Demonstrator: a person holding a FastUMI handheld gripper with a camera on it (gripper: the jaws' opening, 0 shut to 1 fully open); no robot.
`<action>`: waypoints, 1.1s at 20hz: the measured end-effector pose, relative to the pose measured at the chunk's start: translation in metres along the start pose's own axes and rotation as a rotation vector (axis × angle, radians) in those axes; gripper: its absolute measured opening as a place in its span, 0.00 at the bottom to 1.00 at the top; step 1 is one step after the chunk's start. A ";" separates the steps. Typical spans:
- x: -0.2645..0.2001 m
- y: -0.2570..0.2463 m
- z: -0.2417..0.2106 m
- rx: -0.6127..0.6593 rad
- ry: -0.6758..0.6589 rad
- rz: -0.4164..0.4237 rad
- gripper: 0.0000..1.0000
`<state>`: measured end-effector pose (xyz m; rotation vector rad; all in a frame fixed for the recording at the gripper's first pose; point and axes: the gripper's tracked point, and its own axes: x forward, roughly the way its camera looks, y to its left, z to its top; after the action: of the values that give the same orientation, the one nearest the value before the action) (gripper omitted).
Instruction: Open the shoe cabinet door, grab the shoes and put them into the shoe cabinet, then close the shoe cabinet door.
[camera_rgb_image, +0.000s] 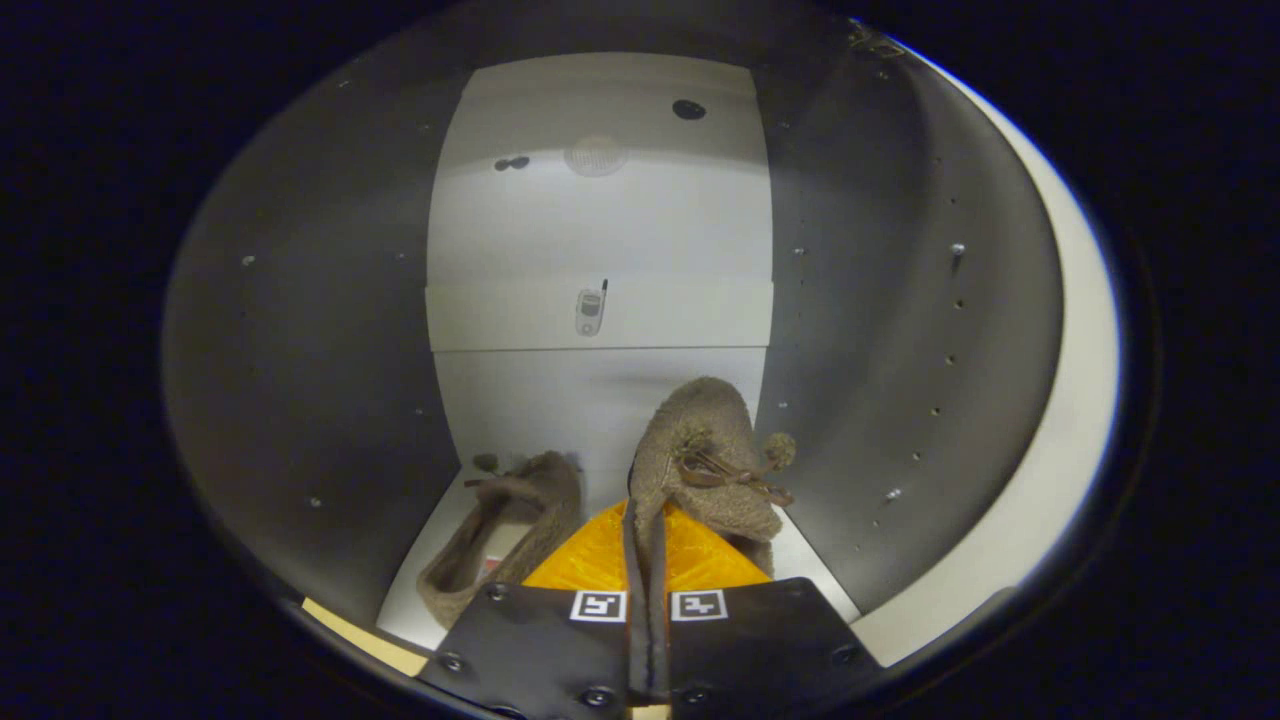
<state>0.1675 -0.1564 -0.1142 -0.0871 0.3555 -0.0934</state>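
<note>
Claw fingers clamped on shoe edge

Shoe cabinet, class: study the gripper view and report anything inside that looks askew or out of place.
One shoe lies flat on the cabinet floor. The other shoe is tilted up, its edge pinched between the gripper fingers, so it is not yet set down. A small phone-like object on the back wall looks odd.

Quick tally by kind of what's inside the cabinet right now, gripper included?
Fuzzy brown slip-on shoes: 2, one lying on the cabinet floor, one pinched by its edge between the gripper's fingers
Small phone-like object against the white back panel: 1
Two-finger gripper, shut on the held shoe: 1
Total: 4
</note>
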 end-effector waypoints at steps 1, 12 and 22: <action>0.007 -0.002 -0.003 0.001 0.014 -0.002 0.02; 0.031 0.007 0.007 0.117 0.006 0.027 0.14; -0.034 0.013 0.023 0.072 -0.073 0.015 0.14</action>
<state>0.1452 -0.1388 -0.0826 -0.0166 0.2796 -0.0873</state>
